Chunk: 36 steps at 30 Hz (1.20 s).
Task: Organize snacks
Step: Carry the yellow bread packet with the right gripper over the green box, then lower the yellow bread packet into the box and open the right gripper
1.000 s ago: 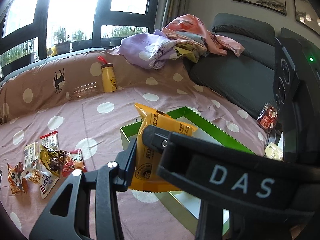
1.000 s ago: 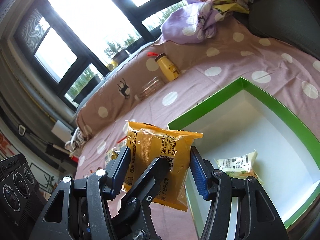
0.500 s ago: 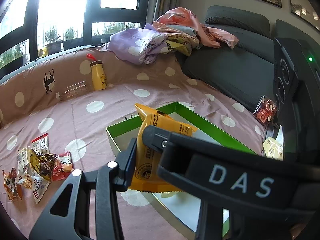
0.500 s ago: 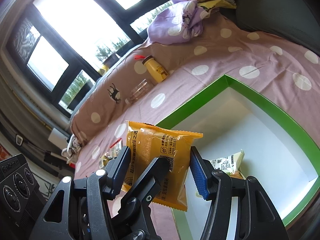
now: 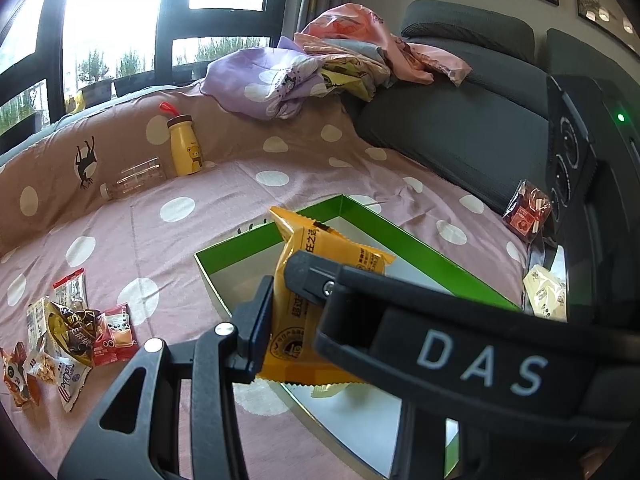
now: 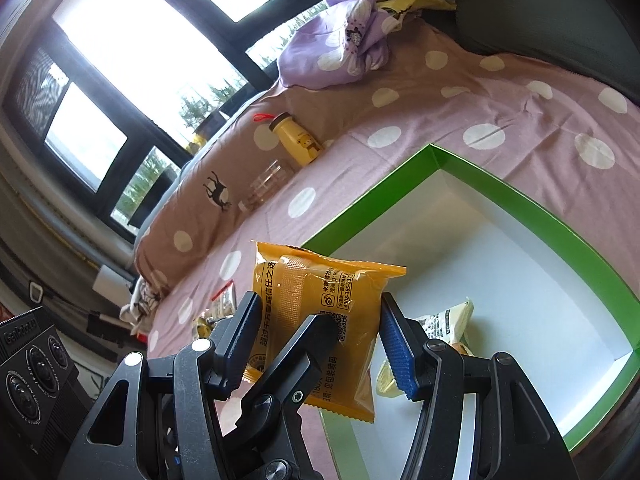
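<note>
Both grippers clamp one orange snack packet (image 6: 320,320) between them as I hold it over the near corner of the green-rimmed box (image 6: 500,196): my right gripper (image 6: 318,332) pinches the packet's two side edges, black pad on one side and blue ribbed pad on the other, while my left gripper (image 5: 276,304) presses its pads on the packet's front and back faces, one finger crossing in front of the wrapper in the right wrist view. Neither set of jaws is wide; each is closed down to the packet's own measure. Inside the box, on its white floor, a pale cream packet (image 6: 444,320) lies partly hidden behind my right fingers. Loose snacks (image 5: 68,332) sit in a small heap on the pink polka-dot sheet (image 5: 180,208), well apart from the box. Further back a yellow bottle (image 5: 184,148) stands against the raised edge of the sheet with a clear bottle (image 5: 132,180) lying beside it, and bundled cloths (image 5: 304,76) rest on the grey sofa (image 5: 460,128)
</note>
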{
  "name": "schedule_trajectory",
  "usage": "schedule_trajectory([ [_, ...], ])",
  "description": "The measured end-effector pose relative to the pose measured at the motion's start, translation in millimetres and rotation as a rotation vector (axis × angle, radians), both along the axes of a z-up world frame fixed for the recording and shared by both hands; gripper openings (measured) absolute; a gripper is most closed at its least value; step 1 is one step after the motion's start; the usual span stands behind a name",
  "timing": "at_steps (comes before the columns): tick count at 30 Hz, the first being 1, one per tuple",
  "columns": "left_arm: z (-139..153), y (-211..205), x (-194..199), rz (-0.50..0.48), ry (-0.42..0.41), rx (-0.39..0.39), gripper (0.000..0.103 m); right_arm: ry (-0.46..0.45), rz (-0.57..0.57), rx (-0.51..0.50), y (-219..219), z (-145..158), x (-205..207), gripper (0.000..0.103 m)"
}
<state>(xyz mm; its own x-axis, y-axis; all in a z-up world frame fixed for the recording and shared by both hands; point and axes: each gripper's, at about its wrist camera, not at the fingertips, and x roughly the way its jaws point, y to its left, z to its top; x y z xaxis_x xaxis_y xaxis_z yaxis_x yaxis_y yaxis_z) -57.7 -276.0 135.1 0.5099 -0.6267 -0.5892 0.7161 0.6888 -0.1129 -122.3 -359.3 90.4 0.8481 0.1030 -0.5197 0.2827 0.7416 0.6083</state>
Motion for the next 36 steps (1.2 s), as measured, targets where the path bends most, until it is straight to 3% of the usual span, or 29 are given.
schedule_trajectory([
  [36,-15.7,-22.1,10.9,-0.06,0.07,0.072,0.04,0.07,-0.043,0.061,-16.1,-19.2,3.9,0.061],
])
